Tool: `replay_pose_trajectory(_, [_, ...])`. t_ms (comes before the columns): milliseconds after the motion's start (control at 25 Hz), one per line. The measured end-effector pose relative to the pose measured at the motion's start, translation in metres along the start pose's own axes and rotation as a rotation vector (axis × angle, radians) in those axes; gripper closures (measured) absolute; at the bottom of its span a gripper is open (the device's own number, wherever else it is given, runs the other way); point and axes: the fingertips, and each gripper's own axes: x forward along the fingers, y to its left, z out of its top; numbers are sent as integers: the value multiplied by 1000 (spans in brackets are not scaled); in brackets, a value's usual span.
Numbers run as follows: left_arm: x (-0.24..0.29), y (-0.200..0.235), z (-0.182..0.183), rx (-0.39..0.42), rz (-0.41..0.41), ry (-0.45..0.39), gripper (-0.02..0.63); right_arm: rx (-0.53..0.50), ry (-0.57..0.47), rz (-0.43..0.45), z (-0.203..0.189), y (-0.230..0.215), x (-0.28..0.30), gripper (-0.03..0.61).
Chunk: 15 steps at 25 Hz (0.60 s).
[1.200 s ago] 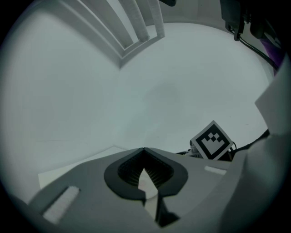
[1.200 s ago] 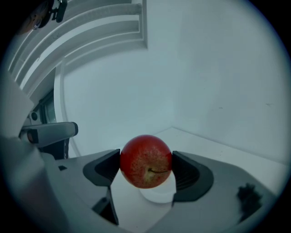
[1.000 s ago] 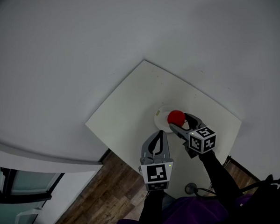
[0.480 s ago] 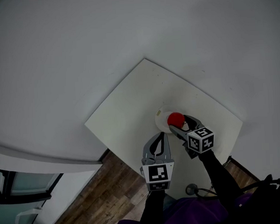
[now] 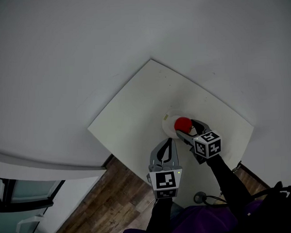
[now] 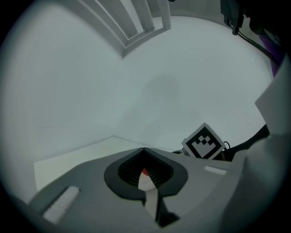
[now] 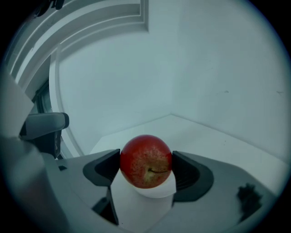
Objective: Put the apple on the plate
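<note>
The right hand-held gripper [image 7: 145,166] is gripping the apple [image 7: 145,159] over the plate [image 7: 155,191], release apparently pending; the left hand-held gripper [image 6: 145,175] is idling closed at the plate's 6 o'clock.

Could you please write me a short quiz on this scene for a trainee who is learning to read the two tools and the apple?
1. True or false: the left tool is holding the apple.
2. What shows directly beneath the apple in the right gripper view? A) a white plate B) a cup C) a cutting board
3. Fill in: the left tool's jaws stand ____, with nothing gripped between them.
Key: 1 false, since the right tool grips it from both sides; 2 A; 3 together.
</note>
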Motion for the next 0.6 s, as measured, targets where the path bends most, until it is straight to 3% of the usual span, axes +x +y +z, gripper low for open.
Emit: replay_pose_trajectory(600, [6, 2, -6, 4, -5, 24, 607, -48, 76, -12, -18, -6, 18, 218])
